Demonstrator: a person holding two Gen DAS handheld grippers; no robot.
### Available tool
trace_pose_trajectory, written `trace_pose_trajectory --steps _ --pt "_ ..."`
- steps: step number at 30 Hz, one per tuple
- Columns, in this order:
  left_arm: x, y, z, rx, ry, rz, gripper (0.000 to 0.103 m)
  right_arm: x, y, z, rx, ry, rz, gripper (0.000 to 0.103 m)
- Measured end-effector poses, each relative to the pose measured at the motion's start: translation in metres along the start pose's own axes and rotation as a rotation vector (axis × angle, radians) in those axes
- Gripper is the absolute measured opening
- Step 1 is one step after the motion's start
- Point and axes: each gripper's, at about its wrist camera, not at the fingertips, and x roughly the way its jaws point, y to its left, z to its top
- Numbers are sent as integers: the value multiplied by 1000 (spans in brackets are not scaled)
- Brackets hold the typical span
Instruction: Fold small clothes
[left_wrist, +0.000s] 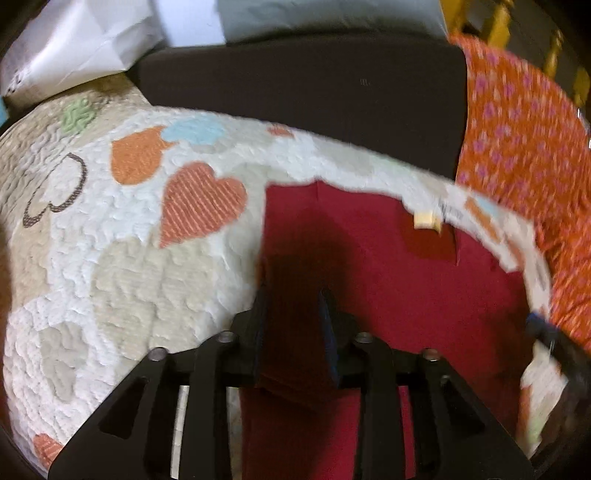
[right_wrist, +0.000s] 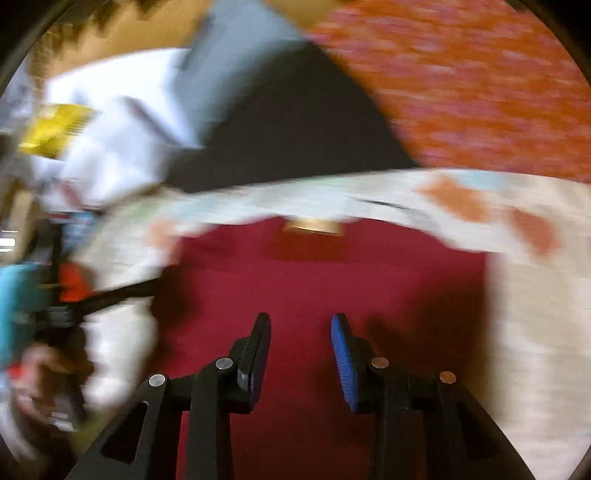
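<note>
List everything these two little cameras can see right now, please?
red garment: one, dark red, lying flat on the quilt under both grippers
tag: one, pale tan, at the garment's far edge
quilt: one, white and beige with orange, blue and green hearts, spread under the garment
orange cloth: one, orange with pink spots, on the right beyond the quilt
dark cushion: one, near black, behind the quilt
white paper or bag: one, white, far left corner; too blurred to name surely
left gripper: one, black, jaws apart over the garment's left edge, fabric bunched between them; grip unclear
right gripper: one, black with blue pads, jaws apart, nothing between them
</note>
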Motion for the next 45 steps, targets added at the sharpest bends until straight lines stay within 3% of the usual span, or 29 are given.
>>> trace_pose_trajectory --steps 1,3,5,6,8,11,15,18,20,21,24,26,29,33,34,36,37,39,42,45 --pt "9 -2 -3 18 14 19 44 6 -22 -3 13 38 -108 32" --pt "23 -2 -8 27 39 41 45 23 -55 -10 37 86 -179 28" --pt "40 -1 -11 13 75 26 52 27 -73 -13 91 30 -105 28" --pt "40 0 -10 2 49 19 54 25 -76 -11 109 30 -90 28" --pt "39 -3 -9 2 52 27 55 12 -73 -4 110 51 -89 29" --pt "32 -4 -13 -3 57 5 55 -24 -78 -12 108 2 -105 32" --pt "20 -6 -22 1 54 15 55 -14 -79 -39 159 84 -17 34" --pt "-4 0 -30 -43 58 -9 55 -1 -79 -47 33 59 -224 27" --pt "-23 7 -37 -73 53 -24 55 -3 -104 -51 232 61 -108 27" --pt "-34 12 -41 -84 48 -32 55 -9 -105 -51 269 65 -88 27" --pt "-56 27 -63 -139 49 -22 56 -38 -87 -49 170 41 -159 27" --pt "-62 34 -78 -167 74 -37 56 -56 -83 -52 179 42 -113 28" --pt "-70 36 -102 -198 109 -61 56 -64 -82 -73 240 103 -20 39" --pt "-79 33 -127 -186 134 -69 56 -50 -77 -116 258 201 58 40" --pt "-78 31 -135 -174 152 -60 56 -40 -72 -130 245 266 79 41" --pt "-77 31 -146 -161 181 -46 56 -51 -59 -137 189 228 60 40" --pt "-78 31 -153 -156 197 -48 56 -55 -54 -143 192 262 97 40" --pt "-85 31 -160 -144 184 -51 56 -62 -50 -160 231 288 154 41" --pt "-94 33 -169 -160 189 -79 57 -76 -50 -183 235 286 147 41" --pt "-102 37 -183 -187 194 -111 64 -86 -51 -200 284 276 209 42"
